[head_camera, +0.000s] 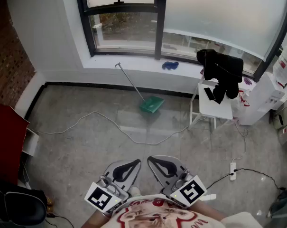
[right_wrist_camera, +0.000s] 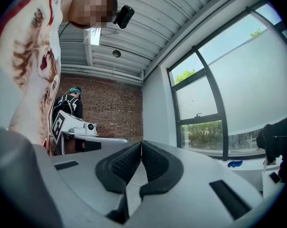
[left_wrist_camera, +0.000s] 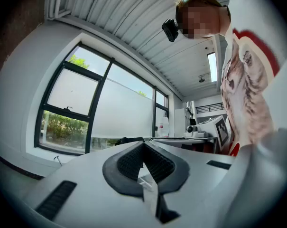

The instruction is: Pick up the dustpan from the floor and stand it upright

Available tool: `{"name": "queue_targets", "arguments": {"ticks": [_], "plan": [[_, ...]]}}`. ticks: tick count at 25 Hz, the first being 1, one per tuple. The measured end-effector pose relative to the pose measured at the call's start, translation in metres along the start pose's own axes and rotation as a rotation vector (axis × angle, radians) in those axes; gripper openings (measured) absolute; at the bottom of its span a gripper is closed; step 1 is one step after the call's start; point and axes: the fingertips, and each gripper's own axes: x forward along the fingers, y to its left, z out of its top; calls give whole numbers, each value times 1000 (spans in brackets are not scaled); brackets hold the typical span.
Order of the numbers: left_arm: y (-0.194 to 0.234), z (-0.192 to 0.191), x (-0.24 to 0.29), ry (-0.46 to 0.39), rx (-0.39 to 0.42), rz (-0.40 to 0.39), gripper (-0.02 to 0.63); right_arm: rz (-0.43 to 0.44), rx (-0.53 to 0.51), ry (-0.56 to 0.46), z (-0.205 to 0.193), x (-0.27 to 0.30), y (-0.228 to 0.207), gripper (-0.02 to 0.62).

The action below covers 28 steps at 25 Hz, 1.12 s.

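A green dustpan point(head_camera: 151, 104) lies on the grey floor near the window wall. Its long thin handle point(head_camera: 130, 81) slants up and left toward the sill. Both grippers are held low and close to the person's body, far from the dustpan. My left gripper point(head_camera: 137, 162) has its black pads together with nothing between them, and its tips also meet in the left gripper view point(left_wrist_camera: 143, 145). My right gripper point(head_camera: 150, 159) is likewise shut and empty, with its pads touching in the right gripper view point(right_wrist_camera: 141, 144). Neither gripper view shows the dustpan.
A white stool point(head_camera: 216, 109) with a black garment point(head_camera: 222, 71) and a phone stands right of the dustpan. A white cable point(head_camera: 110, 123) winds over the floor. A power strip point(head_camera: 232, 171) lies at the right. A red panel point(head_camera: 5, 136) and black chair point(head_camera: 17, 208) are at the left.
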Motion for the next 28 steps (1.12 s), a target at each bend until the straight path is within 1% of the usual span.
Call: {"name": "queue_targets", "arguments": {"ticks": [17, 24, 28], "plan": [[26, 4, -27, -4, 0, -17, 3, -13, 5, 14, -8, 32, 20, 25], [37, 12, -42, -18, 14, -40, 3, -62, 18, -9, -7, 43, 25, 26], [40, 8, -53, -11, 4, -62, 4, -95, 62, -19, -16, 50, 34, 26]]}}
